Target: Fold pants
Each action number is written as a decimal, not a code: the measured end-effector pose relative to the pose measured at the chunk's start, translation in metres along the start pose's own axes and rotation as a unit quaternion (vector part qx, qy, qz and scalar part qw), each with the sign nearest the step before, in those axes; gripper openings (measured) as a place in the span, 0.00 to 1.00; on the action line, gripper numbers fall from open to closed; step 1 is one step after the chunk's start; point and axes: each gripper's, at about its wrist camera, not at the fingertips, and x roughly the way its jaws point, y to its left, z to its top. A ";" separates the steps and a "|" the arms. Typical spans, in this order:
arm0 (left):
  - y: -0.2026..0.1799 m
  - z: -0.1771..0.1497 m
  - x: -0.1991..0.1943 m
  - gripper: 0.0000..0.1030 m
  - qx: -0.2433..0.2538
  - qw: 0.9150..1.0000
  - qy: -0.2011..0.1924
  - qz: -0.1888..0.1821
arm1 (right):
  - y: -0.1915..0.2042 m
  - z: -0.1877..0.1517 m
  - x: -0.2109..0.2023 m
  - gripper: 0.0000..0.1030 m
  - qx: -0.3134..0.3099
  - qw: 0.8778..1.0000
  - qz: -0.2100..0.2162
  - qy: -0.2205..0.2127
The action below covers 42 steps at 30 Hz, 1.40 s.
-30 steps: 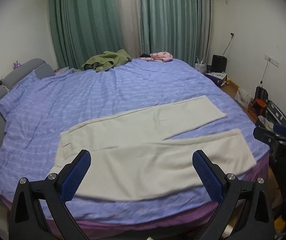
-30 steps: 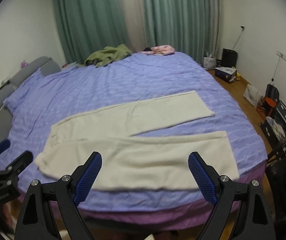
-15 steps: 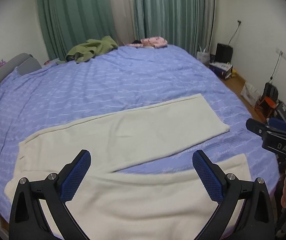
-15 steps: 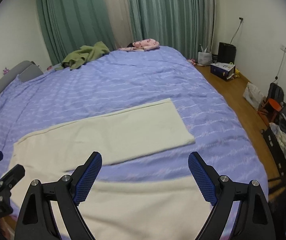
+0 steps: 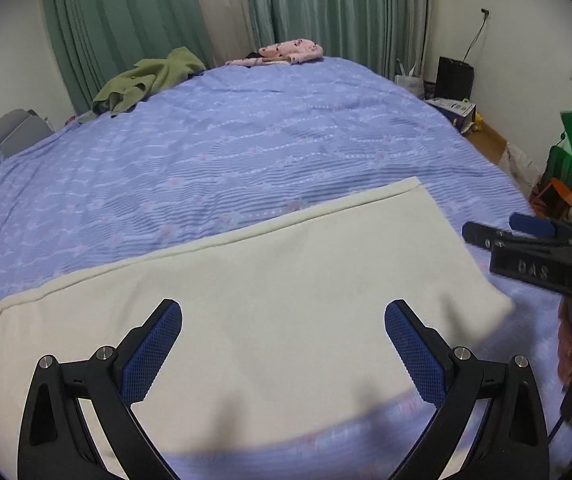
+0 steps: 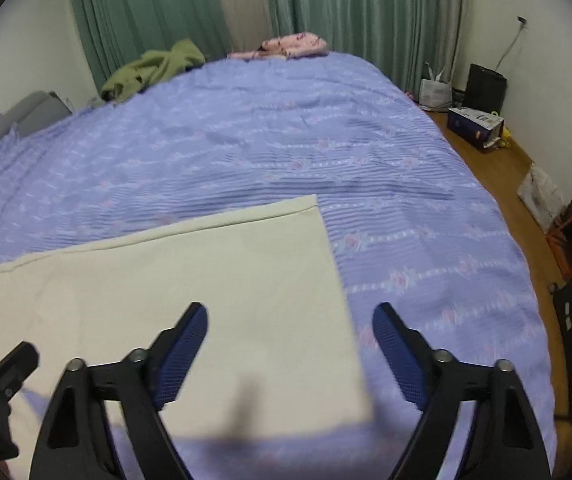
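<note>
Cream pants lie flat on the purple bedspread. One leg fills the near part of both views, its hem at the right. My left gripper is open and empty, just above the middle of that leg. My right gripper is open and empty, above the leg's hem end. The right gripper also shows at the right edge of the left wrist view. The near leg of the pants is out of view below the grippers.
A green garment and a pink garment lie at the far edge of the bed by the green curtains. A grey headboard is at left. Boxes, bags and a chair stand on the wooden floor at right.
Both grippers have moved forward and down over the bed. The pants have grown large in both views; the near leg has dropped out of view. Both grippers stay open.
</note>
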 end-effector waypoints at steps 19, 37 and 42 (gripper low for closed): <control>-0.027 0.021 0.089 1.00 -0.021 0.998 0.042 -0.029 | -0.042 0.012 0.122 0.32 0.038 0.993 0.073 0.079; -0.036 0.020 0.055 1.00 0.022 0.999 0.003 -0.022 | -0.080 0.005 0.092 0.16 0.025 0.986 -0.151 0.068; -0.035 0.016 0.039 1.00 0.024 0.999 -0.013 -0.023 | -0.084 -0.009 0.025 0.71 0.073 0.995 -0.073 0.000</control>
